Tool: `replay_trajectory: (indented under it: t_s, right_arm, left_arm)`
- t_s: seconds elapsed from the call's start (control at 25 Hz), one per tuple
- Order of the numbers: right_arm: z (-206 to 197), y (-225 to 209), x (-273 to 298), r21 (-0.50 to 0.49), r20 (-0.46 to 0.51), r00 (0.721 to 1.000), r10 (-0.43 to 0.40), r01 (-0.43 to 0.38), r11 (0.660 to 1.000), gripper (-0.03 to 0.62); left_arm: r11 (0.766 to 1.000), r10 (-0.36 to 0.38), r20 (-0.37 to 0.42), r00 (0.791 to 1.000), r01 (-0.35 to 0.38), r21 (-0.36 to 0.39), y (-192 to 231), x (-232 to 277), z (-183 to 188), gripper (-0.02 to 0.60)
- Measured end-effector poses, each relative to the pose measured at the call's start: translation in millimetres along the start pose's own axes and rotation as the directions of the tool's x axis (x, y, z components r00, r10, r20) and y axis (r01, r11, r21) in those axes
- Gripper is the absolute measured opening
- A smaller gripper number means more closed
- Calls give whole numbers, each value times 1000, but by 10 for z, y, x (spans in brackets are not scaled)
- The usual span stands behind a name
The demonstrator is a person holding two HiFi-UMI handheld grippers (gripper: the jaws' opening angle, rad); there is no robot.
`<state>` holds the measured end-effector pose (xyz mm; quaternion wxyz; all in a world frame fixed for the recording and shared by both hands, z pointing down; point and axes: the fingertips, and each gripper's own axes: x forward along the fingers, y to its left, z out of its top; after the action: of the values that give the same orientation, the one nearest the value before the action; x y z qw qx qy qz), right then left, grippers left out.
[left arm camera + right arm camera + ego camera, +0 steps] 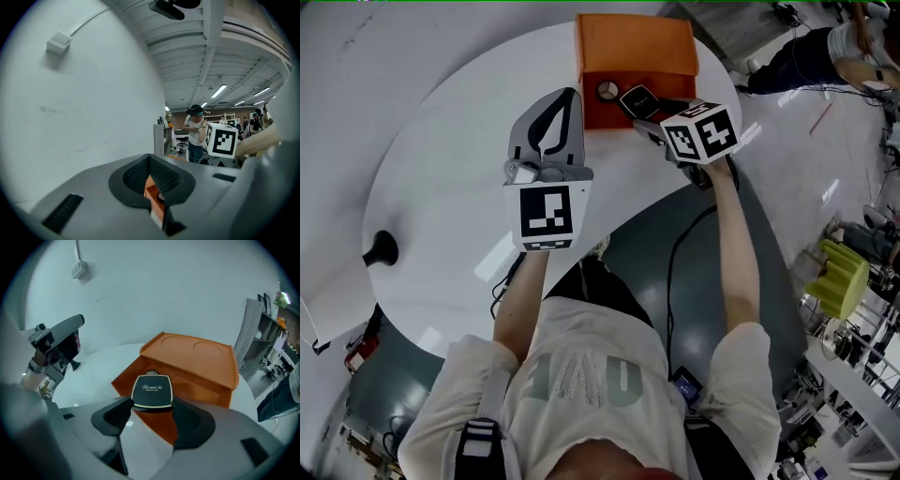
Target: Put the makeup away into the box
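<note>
- Your right gripper (152,403) grips the powder compact (152,390), poised over the open orange box (197,357); go straight down.
- Your left gripper (568,97), jaws together and empty, waits left of the box.

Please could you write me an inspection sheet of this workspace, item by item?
Surface: white round table.
Job's things: orange box, lid open, a round item inside; black powder compact held over it.
Clutter: small black object near the table's left edge.
Grippers: right gripper shut on the compact; left gripper shut, empty.
Cables: black cable beside the right arm.
Surroundings: people standing in the background; yellow-green object at right.
</note>
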<state>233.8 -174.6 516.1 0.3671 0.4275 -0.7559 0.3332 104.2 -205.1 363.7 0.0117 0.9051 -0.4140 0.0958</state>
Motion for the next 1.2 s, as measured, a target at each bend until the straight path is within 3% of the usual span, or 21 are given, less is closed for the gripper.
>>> replay_trajectory:
  t_s: [0.36, 0.6, 0.76, 1.0, 1.2]
  right_arm:
    - [-92, -60, 212, -26, -129, 985, 115, -119, 993, 288]
    - [-101, -33, 254, -53, -237, 953, 187, -204, 977, 288]
    - [-104, -42, 266, -65, -286, 942, 177, -203, 977, 290]
    - [-116, -145, 294, -103, -263, 962, 76, -107, 989, 290]
    - [-85, -117, 212, -126, -236, 968, 86, -118, 985, 290]
  left_arm:
    - [1000, -12, -34, 999, 11, -14, -46, 193, -172, 6]
    - [1000, -8, -46, 999, 7, -17, -26, 292, -212, 6]
    - [1000, -5, -51, 999, 4, -24, -11, 326, -238, 6]
    - [999, -1, -53, 999, -1, -33, -5, 333, -253, 6]
    - [999, 0, -44, 999, -2, -33, -12, 310, -204, 6]
